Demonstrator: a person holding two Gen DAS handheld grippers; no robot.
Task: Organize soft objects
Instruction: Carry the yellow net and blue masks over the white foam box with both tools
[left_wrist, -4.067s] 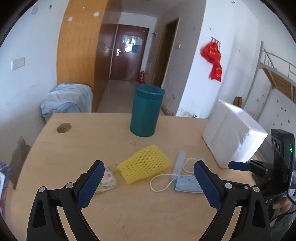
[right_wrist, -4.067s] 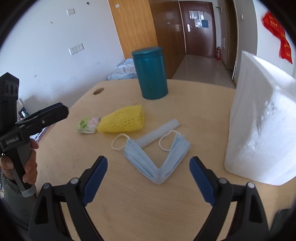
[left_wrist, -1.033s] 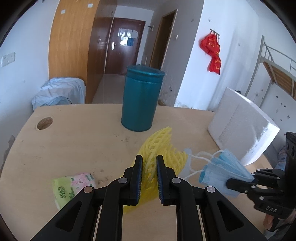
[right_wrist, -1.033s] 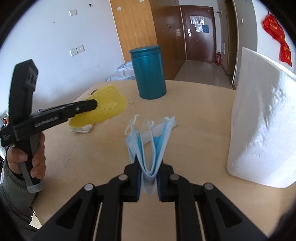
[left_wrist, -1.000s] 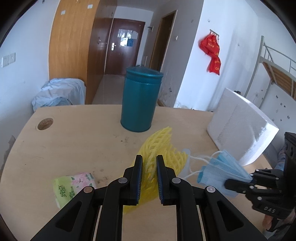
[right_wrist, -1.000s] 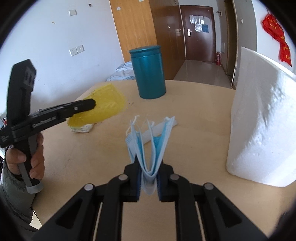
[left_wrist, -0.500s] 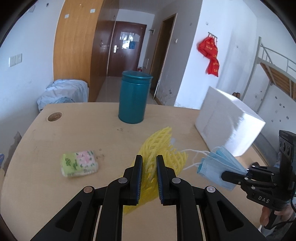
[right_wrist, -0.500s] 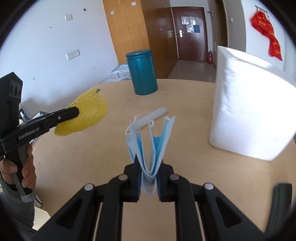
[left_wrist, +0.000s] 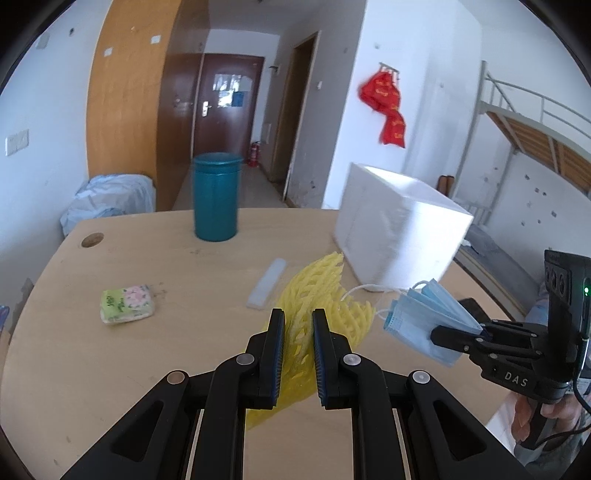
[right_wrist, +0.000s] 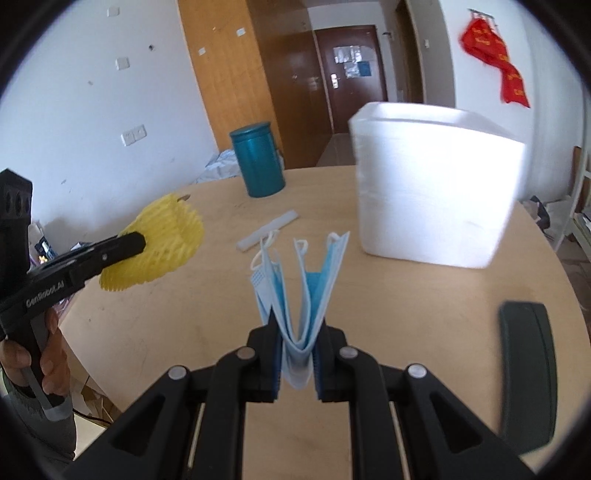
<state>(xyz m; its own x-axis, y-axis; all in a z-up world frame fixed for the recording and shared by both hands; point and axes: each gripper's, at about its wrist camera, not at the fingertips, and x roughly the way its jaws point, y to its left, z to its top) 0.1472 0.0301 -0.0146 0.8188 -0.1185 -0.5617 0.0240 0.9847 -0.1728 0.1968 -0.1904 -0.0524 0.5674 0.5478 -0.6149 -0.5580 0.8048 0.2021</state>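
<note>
My left gripper (left_wrist: 298, 325) is shut on a yellow foam net sleeve (left_wrist: 321, 295) and holds it above the wooden table (left_wrist: 147, 369). The sleeve also shows in the right wrist view (right_wrist: 166, 240). My right gripper (right_wrist: 297, 336) is shut on a folded blue face mask (right_wrist: 303, 291), lifted off the table; the mask shows in the left wrist view (left_wrist: 424, 321) too. A green tissue pack (left_wrist: 127, 305) lies on the table to the left. A pale foam strip (left_wrist: 267, 282) lies mid-table.
A white foam box (left_wrist: 399, 232) stands at the right of the table. A teal canister (left_wrist: 217, 197) stands at the back. A dark flat object (right_wrist: 528, 373) lies near the table's right edge. A cable hole (left_wrist: 92, 240) is at the far left.
Both grippers have risen and pulled back with their objects, so the table, canister and box look farther away. The foam strip now lies uncovered on the table.
</note>
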